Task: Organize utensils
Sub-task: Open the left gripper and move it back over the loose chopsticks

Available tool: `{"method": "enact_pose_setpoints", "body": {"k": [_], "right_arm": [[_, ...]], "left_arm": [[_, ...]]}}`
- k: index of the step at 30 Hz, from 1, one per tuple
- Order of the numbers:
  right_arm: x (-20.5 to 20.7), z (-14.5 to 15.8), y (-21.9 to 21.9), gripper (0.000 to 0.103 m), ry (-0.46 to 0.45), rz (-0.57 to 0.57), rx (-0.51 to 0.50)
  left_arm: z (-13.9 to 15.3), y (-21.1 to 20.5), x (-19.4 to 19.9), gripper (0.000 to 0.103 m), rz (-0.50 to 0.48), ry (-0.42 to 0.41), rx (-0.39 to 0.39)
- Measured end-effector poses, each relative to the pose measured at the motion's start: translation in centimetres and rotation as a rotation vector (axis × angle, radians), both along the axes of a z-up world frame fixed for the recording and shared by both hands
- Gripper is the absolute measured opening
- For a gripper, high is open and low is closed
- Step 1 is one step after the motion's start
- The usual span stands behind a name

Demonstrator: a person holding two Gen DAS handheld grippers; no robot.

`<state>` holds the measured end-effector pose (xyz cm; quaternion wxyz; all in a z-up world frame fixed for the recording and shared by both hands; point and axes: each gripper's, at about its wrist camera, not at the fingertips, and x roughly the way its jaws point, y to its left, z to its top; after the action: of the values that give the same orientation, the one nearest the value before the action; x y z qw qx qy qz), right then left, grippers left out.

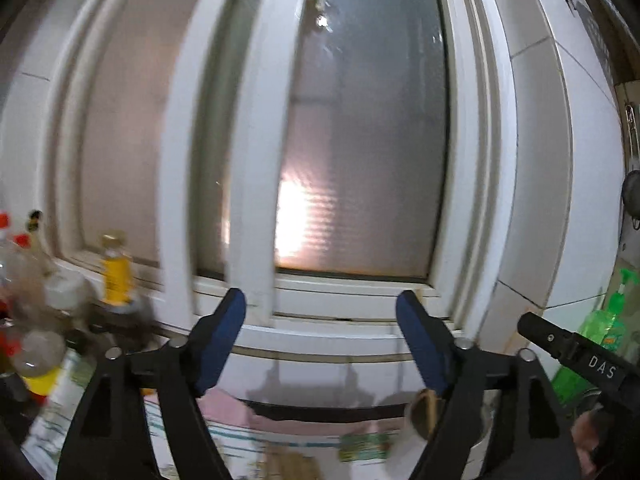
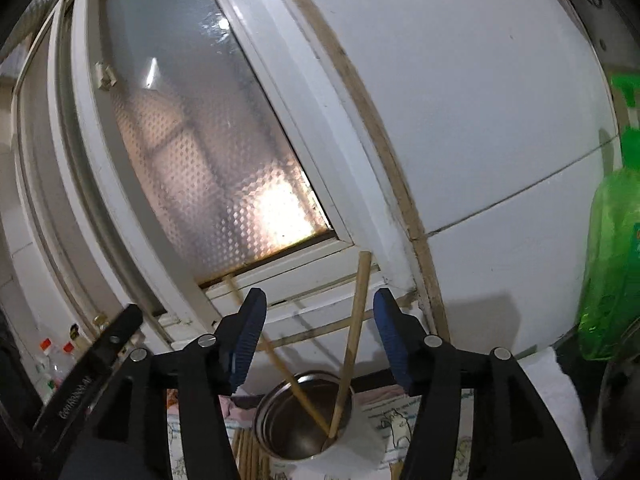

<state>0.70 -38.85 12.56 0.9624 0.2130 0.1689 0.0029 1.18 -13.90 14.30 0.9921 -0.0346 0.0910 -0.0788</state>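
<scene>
My right gripper stands with fingers apart, nothing pressed between them. Just beyond and below it, two wooden chopsticks stand tilted in a steel cup on the bench, their tips crossing at the cup's bottom. More sticks lie beside the cup. My left gripper is likewise spread and empty, facing the frosted window. A green bottle stands at right.

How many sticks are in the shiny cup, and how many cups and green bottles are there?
Wooden sticks in the cup: 2
Metal cup: 1
Green bottle: 1
Total: 4
More sticks lie beside the cup, too hidden to count.
</scene>
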Motion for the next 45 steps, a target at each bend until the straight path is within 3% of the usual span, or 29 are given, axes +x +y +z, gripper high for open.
{"method": "enact_pose_setpoints", "body": {"k": [4,7,10,13,17,24,28,32,37,41,45], "right_arm": [[-0.6,0.1,2.3,0.059,0.03,-0.02,-0.045],[-1.1,0.2,5.2,0.059,0.006,0.041,-0.119],[-1.4,0.0,7.2,0.059,-0.018,0.089,-0.16],[-1.0,-0.4,8.7,0.06,-0.005,0.135,-0.177],[-0.9,-1.0,10.3,0.06,-0.003,0.137,-0.228],[-0.2,-2.2,11.6,0.061,0.032,0.18,-0.247],[0.0,-2.7,12.6,0.061,0.045,0.196,-0.278],[0.0,-3.3,13.4,0.062,0.063,0.204,-0.303],[0.7,-4.1,13.9,0.062,0.095,0.21,-0.302],[1.2,-4.7,13.8,0.062,0.116,0.206,-0.296],[1.6,-5.1,13.6,0.062,0.139,0.208,-0.267]], "left_arm": [[0.2,2.8,-1.5,0.089,0.047,-0.028,0.01],[-0.4,4.5,-2.3,0.095,0.077,-0.042,0.029],[-1.1,5.9,-2.7,0.097,0.099,-0.041,0.044],[-2.7,7.3,-2.8,0.103,0.057,-0.106,0.048],[-4.3,8.4,-2.1,0.103,0.099,-0.078,0.122],[-5.9,10.5,-0.1,0.103,0.122,0.049,0.163],[-7.7,10.9,1.9,0.103,0.102,0.198,0.195],[-9.3,11.1,3.8,0.103,0.045,0.346,0.158],[-10.9,10.2,4.6,0.103,0.052,0.376,0.197],[-12.2,9.2,5.3,0.101,-0.084,0.439,0.149],[-13.4,7.3,5.8,0.084,-0.232,0.504,0.112]]}}
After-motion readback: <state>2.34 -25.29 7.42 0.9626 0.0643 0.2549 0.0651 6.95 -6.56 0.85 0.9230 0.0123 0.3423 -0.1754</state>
